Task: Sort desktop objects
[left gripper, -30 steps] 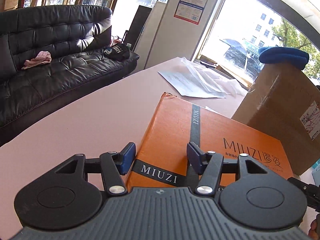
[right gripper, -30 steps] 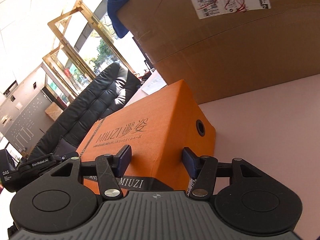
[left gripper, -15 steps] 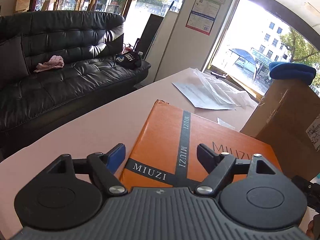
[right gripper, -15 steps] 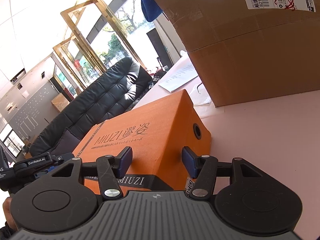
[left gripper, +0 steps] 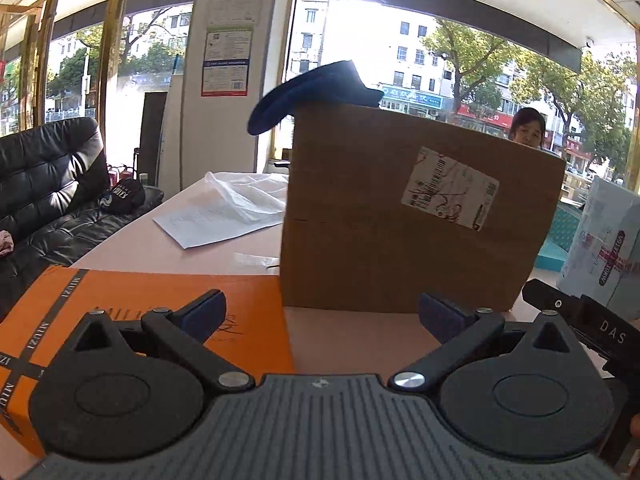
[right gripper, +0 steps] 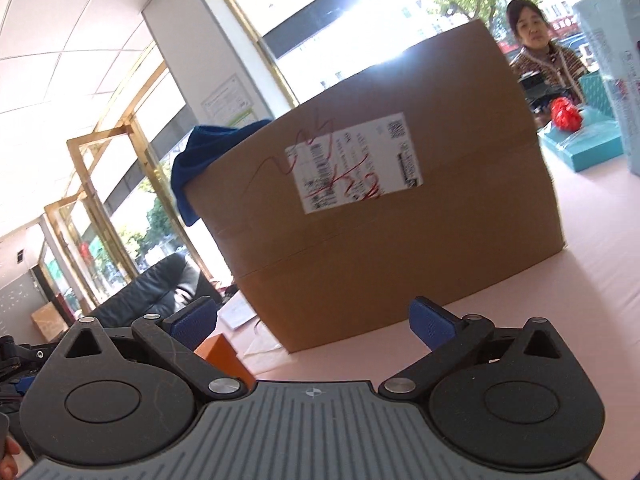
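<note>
Glass-fronted room with street and trees beyond the windows; a black leather sofa [left gripper: 48, 200] stands along the left side. The work surface is a pale pink table [left gripper: 360, 336].

A large cardboard box [left gripper: 400, 220] stands upright on the table, facing both cameras, with a white shipping label [right gripper: 352, 162] marked in red pen on its front. A dark blue cloth [left gripper: 320, 88] lies on its top, overhanging the left edge. An orange box [left gripper: 132, 304] printed with dark bands lies flat on the table, just to the left of the cardboard box and in front of its left corner; in the right wrist view only one corner of it [right gripper: 224, 356] shows. White paper and plastic wrap [left gripper: 224, 212] lie further back on the table. A pale blue carton [left gripper: 604, 248] stands to the right, with teal boxes behind it.

Left gripper [left gripper: 320, 312]: fingers spread wide, holding nothing, its left finger over the orange box. Right gripper [right gripper: 314, 318]: fingers spread wide, empty, facing the cardboard box.

A person [right gripper: 536, 48] is visible behind the cardboard box.
</note>
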### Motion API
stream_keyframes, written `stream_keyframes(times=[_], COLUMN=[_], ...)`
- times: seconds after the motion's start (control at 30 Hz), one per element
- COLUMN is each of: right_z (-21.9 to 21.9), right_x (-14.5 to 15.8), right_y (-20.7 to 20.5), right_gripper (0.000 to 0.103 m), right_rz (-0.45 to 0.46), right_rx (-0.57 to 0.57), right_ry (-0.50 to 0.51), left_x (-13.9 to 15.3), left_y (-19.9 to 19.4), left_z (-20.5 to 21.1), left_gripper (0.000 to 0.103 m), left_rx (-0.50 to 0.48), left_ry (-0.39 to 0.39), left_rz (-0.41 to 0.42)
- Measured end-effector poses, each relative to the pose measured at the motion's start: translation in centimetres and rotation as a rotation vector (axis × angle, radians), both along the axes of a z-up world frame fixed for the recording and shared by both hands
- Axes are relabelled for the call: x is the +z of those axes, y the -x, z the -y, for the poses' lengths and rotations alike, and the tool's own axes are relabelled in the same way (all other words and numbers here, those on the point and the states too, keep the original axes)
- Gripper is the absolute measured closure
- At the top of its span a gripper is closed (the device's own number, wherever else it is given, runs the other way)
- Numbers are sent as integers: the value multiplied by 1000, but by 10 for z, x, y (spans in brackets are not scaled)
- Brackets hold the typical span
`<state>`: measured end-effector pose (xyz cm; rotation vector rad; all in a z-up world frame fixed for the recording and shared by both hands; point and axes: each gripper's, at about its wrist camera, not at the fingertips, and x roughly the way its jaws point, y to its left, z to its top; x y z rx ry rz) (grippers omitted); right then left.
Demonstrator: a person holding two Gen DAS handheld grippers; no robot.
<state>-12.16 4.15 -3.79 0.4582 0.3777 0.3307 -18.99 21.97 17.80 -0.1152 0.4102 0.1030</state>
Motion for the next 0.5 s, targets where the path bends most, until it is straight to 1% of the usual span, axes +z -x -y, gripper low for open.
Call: stream_keyframes(times=[0.1,0.2,0.27,0.33,0.37,0.4,0.5], right_z=[27,53,71,90,98,104,111], right_x=[2,4,4,-7,-26,-31,-49], right_y=[5,11,14,9,-5,-8,-27], right_gripper=[0,0,0,0,0,0,0], right_rz=[33,66,83,60,41,20,-71], right_rx=[-84,-169,-224,-275,-296,-313,-315], right_ry=[7,14,21,47,66,88,198], left_x=[-23,-51,-71,-92,-102,-111,-138], left_y=[-40,-76,-98,-120,-131,-137,-154], left_z=[60,101,119,129,131,132,135], left_gripper=[0,0,0,0,0,0,0], left_rx=[-76,-110,-113,-114,-110,-102,-88], left_ry=[-18,-35,-34,-17,-4,7,33], left_rz=[-48,-108,-155,-212,-238,-264,-339])
